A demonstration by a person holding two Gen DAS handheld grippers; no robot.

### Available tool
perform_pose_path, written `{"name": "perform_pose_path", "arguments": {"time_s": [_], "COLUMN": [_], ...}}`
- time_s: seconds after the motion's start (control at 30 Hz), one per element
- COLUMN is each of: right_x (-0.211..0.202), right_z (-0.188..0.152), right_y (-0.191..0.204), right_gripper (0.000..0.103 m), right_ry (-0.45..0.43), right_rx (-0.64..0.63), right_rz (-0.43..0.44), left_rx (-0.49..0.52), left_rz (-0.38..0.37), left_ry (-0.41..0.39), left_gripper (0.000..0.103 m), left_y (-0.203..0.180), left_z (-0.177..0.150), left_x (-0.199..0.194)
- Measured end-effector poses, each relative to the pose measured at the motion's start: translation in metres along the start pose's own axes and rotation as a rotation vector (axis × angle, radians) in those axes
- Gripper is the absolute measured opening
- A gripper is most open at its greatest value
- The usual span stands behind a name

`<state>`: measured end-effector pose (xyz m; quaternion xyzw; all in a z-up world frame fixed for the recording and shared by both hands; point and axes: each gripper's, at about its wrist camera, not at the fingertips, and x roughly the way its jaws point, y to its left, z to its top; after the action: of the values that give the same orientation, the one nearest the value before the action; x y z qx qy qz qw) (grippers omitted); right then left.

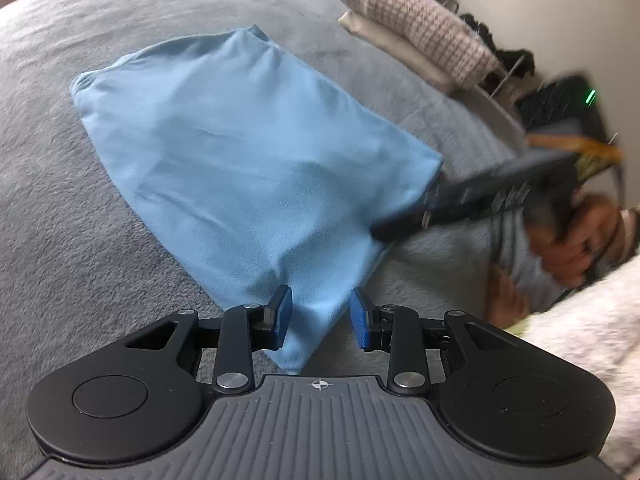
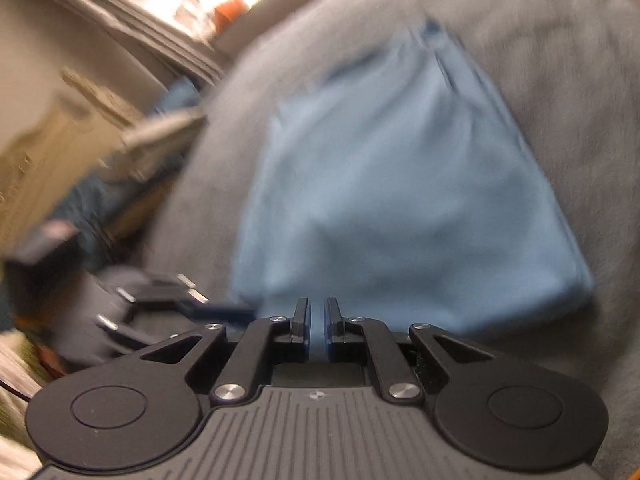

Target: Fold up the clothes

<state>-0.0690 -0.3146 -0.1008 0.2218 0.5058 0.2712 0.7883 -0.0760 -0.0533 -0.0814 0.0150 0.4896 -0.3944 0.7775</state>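
R cam blurred; blue garment (image 1: 248, 152) edges smeared.

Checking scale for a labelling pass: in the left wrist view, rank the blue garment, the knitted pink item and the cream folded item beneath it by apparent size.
1. blue garment, clearly largest, though nearest the camera.
2. knitted pink item.
3. cream folded item, mostly hidden under the pink one, so its true extent is unsure.

The left tool (image 1: 320, 316) is held low with its blue-padded fingers (image 1: 282, 314) spread apart, nothing pinched between them. The right tool (image 2: 318, 322) has its fingers drawn nearly together with a thin gap. A hand (image 1: 580, 240) grips its handle at the right, blurred.
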Motion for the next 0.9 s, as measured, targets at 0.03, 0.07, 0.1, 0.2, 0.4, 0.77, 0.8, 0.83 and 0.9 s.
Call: {"name": "perform_pose_path", "arguments": {"time_s": [0.03, 0.07, 0.1, 0.2, 0.4, 0.77, 0.8, 0.83, 0.9], "right_x": [0.002, 0.0, -0.002, -0.02, -0.031, 0.02, 0.021, 0.017, 0.007], "right_z": [-0.004, -0.006, -0.007, -0.002, 0.039, 0.072, 0.076, 0.079, 0.086], "right_y": [-0.002, 0.0, 0.001, 0.009, -0.003, -0.029, -0.035, -0.042, -0.057], "right_gripper": [0.007, 0.007, 0.007, 0.007, 0.007, 0.007, 0.007, 0.007, 0.007], "right_ry": [0.037, 0.058, 0.077, 0.067, -0.095, -0.113, -0.13, -0.153, -0.213], "right_rx": [-0.005, -0.014, -0.023, -0.071, 0.003, 0.112, 0.129, 0.146, 0.189], "right_rz": [-0.02, -0.012, -0.003, 0.027, 0.043, 0.064, 0.047, 0.027, -0.019], "left_rx": [-0.006, -0.015, -0.023, -0.048, -0.075, -0.144, -0.144, -0.145, -0.146], "left_rz": [-0.006, -0.015, -0.024, -0.051, 0.058, 0.126, 0.124, 0.123, 0.12], "left_ry": [-0.001, -0.022, -0.044, -0.109, -0.144, -0.077, -0.076, -0.075, -0.073], "left_gripper": [0.031, 0.031, 0.031, 0.032, 0.032, 0.032, 0.032, 0.032, 0.032], "left_y": [0.001, 0.003, 0.005, 0.011, 0.024, 0.043, 0.044, 0.044, 0.046], "left_z": [0.0, 0.003, 0.006, 0.015, 0.032, 0.027, 0.027, 0.027, 0.028], "left_x": [-0.002, -0.006, -0.01, -0.022, -0.009, 0.008, 0.008, 0.009, 0.01]}}
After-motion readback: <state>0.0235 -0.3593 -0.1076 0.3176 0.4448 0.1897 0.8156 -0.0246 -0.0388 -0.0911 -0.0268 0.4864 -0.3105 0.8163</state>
